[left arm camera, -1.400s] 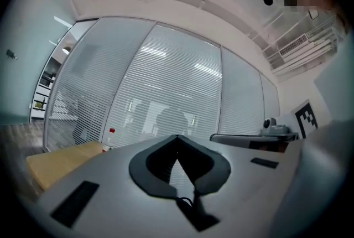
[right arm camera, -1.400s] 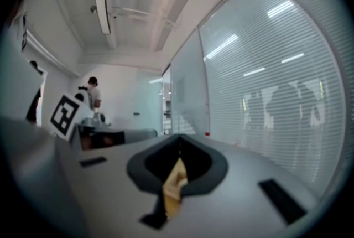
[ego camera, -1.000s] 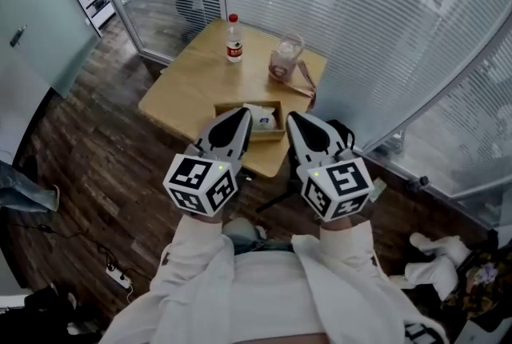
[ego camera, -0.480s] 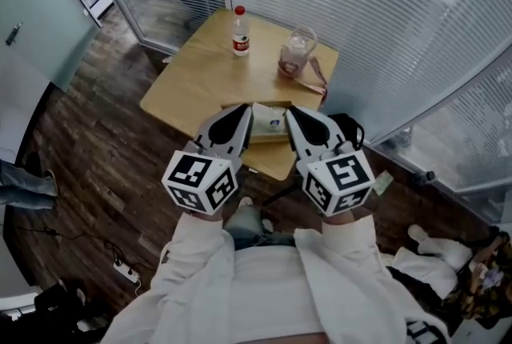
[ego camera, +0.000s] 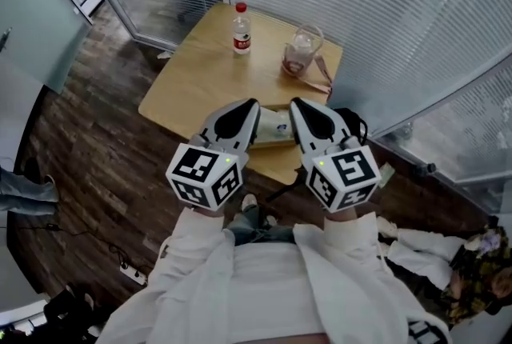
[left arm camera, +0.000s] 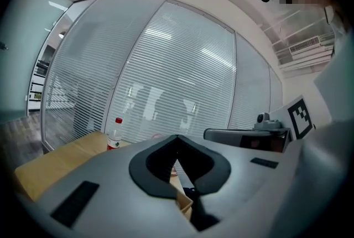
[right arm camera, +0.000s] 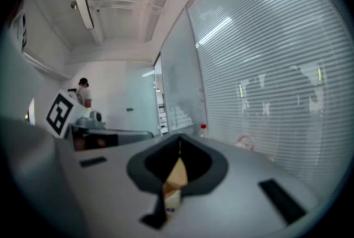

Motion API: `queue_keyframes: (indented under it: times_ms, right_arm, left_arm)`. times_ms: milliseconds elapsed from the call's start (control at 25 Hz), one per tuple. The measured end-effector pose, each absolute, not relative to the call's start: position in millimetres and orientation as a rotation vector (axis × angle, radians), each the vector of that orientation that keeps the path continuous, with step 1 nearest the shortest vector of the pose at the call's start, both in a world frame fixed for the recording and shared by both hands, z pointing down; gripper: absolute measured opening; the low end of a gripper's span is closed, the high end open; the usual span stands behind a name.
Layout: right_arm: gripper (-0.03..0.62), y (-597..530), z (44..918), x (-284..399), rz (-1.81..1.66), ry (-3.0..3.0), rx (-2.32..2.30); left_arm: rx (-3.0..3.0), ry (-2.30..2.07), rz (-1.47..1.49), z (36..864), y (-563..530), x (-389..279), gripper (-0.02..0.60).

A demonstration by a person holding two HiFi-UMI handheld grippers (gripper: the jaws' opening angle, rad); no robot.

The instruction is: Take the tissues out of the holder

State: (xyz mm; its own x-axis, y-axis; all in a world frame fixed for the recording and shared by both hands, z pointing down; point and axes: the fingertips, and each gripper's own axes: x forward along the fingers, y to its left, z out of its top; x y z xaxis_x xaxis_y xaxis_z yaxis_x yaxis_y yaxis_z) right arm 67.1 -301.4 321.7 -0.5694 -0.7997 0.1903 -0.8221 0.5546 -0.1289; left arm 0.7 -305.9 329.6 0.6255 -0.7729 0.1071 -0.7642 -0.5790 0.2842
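A shallow wooden tissue holder [ego camera: 270, 143] lies at the near edge of the light wooden table [ego camera: 200, 78], with a white tissue pack [ego camera: 274, 123] inside it. My left gripper [ego camera: 254, 104] and right gripper [ego camera: 294, 102] hover side by side over the holder, one at each end, both shut and holding nothing. In the left gripper view the jaws [left arm camera: 177, 137] meet at their tips, and a corner of the holder [left arm camera: 185, 205] shows below them. The right gripper view shows its tips [right arm camera: 180, 138] closed, with the holder [right arm camera: 176, 173] and the pack [right arm camera: 171, 201] seen through the gap.
A water bottle with a red cap [ego camera: 242, 29] and a glass jar [ego camera: 300, 53] with a strap stand at the table's far side. Glass walls with blinds enclose the far corner. A black bag [ego camera: 354, 126] sits right of the table. A power strip [ego camera: 132, 274] lies on the floor.
Both grippers have moved forward together toward the table. Their tips now flank the holder, which is more hidden between them than before.
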Motion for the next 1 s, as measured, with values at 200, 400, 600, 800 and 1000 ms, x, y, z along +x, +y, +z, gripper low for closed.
queue_keyframes:
  times_ms: [200, 400, 600, 800, 1000]
  right_arm:
    - [0.012, -315, 327, 56, 0.318, -2.662, 1.417]
    - [0.012, -317, 328, 48, 0.306, -2.647, 1.447]
    - [0.012, -321, 328, 46, 0.311, -2.635, 1.426]
    - [0.012, -325, 323, 51, 0.306, -2.664, 1.424]
    - [0.012, -328, 322, 53, 0.304, -2.678, 1.389]
  left_arm:
    - [2.569, -1.177, -0.065, 332, -317, -2, 0.009]
    - [2.593, -1.12, -0.067, 334, -320, -2, 0.009]
    - [2.598, -1.106, -0.079, 328, -327, 1, 0.009]
    - [2.595, -1.126, -0.083, 327, -329, 4, 0.009]
    - [2.582, -1.151, -0.101, 325, -330, 4, 0.009]
